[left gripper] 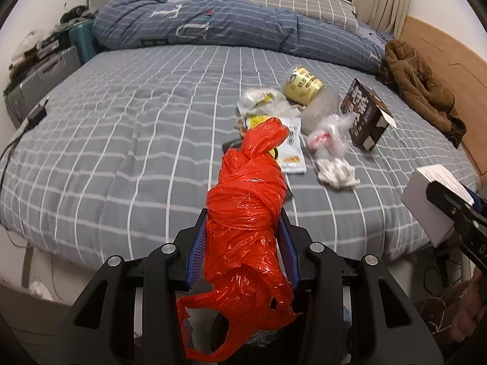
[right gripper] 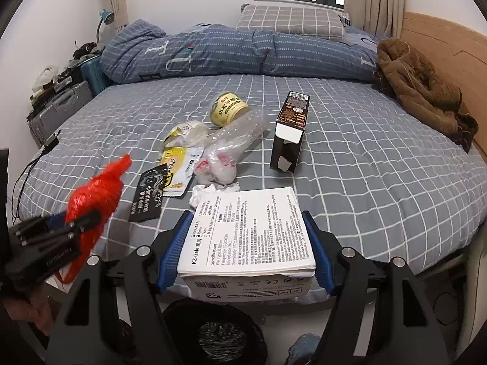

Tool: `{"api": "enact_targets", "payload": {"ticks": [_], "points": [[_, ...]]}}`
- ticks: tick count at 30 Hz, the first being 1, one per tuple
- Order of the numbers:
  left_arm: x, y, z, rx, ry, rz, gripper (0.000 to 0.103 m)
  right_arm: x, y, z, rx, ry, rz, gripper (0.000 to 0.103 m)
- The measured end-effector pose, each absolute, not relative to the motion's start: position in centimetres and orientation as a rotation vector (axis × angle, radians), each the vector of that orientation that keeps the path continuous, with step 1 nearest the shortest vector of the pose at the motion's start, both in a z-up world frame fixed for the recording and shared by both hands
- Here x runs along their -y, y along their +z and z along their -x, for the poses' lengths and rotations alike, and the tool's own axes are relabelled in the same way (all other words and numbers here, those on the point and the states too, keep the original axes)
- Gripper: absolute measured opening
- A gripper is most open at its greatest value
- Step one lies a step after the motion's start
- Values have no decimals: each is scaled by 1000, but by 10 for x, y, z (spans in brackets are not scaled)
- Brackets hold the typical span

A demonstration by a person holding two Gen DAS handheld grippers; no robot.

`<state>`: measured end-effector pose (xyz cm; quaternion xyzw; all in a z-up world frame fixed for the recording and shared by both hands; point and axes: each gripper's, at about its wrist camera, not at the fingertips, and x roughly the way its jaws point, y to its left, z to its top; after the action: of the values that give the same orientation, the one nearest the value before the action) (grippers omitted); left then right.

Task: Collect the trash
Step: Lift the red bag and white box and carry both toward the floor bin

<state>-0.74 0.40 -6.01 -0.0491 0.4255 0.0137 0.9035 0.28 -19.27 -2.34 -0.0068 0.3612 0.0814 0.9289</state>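
My left gripper (left gripper: 243, 222) is shut on a crumpled red plastic bag (left gripper: 246, 213), held over the bed's near edge; it also shows in the right wrist view (right gripper: 94, 194). My right gripper (right gripper: 246, 216) is shut on a white printed box (right gripper: 249, 231), also seen at the right edge of the left wrist view (left gripper: 426, 200). More trash lies on the bed: a yellow cup (right gripper: 228, 109), a dark carton (right gripper: 289, 130), a clear plastic bottle (right gripper: 240, 130), wrappers (right gripper: 179, 164), crumpled tissue (left gripper: 334, 170) and a black packet (right gripper: 149, 191).
A black-lined trash bin (right gripper: 213, 334) stands on the floor below my right gripper. A folded blue duvet (right gripper: 237, 51), a pillow (right gripper: 289, 21) and a brown coat (right gripper: 420, 91) lie on the checked bed (right gripper: 380, 167). Suitcases (right gripper: 61, 112) stand at the left. A cable (left gripper: 18, 140) lies on the bed's left edge.
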Motion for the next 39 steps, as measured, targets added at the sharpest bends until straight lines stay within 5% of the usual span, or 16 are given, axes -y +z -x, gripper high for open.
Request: {"api": "enact_targets", "payload": {"ticks": [39], "points": [[-8,-126,116,-1075,65,151,42,163,-108,88,-992,232,40,67]]}}
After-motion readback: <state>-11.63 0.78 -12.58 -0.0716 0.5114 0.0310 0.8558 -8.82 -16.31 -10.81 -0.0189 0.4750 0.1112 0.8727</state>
